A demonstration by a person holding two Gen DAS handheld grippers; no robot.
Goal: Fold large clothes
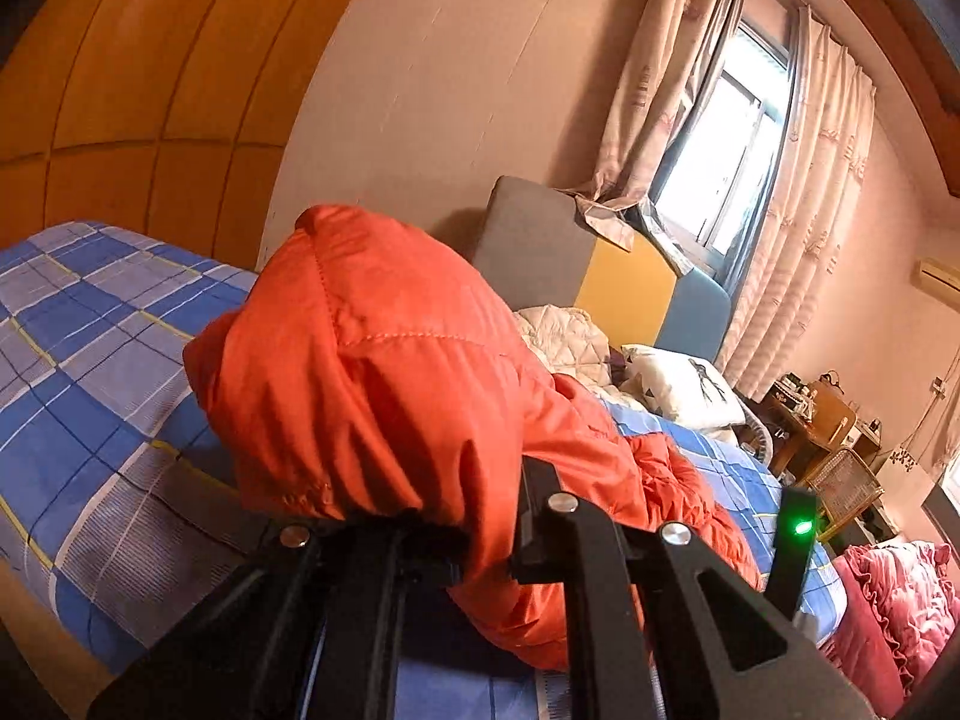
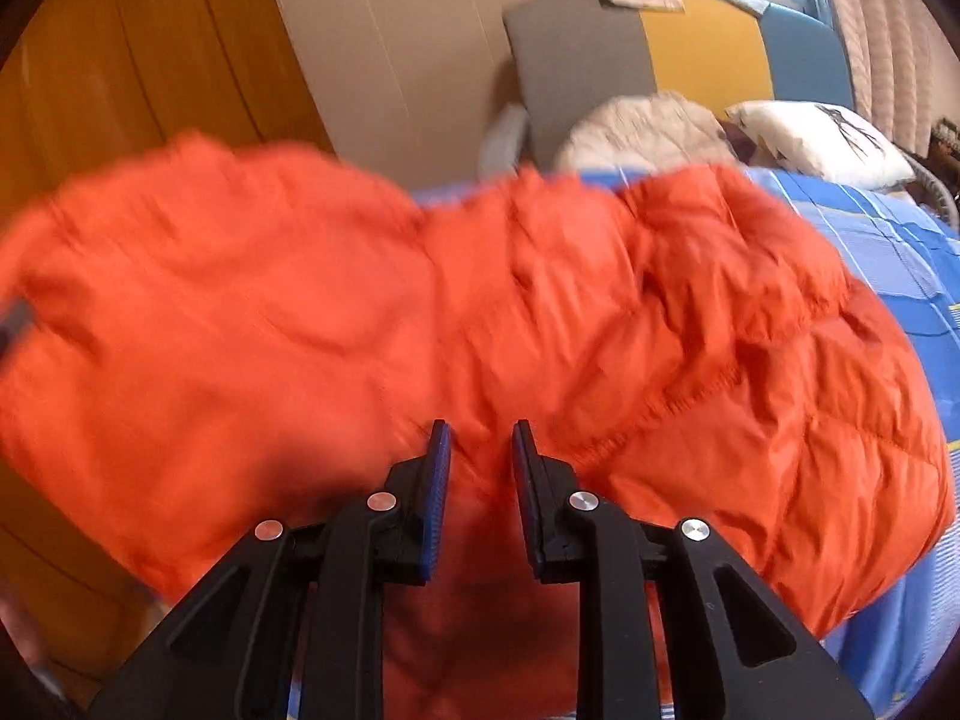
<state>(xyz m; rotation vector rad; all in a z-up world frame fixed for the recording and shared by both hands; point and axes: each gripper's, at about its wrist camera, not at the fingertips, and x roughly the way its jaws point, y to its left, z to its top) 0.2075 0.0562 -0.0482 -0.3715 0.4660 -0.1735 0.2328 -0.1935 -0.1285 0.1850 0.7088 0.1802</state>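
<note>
The left gripper [image 1: 480, 516] is clamped tight on a bunched fold of the orange padded jacket [image 1: 384, 360], lifting it off the checked blue bed [image 1: 90, 360], while the right gripper [image 2: 480, 450], jaws narrowly apart, pinches the jacket's fabric at the bed's near edge.

Both grippers, left [image 1: 486, 531] and right [image 2: 480, 480], are matte black angular linkages with round silver pivot screws; the right's fingers [image 2: 440, 492] carry ribbed blue pads.
</note>
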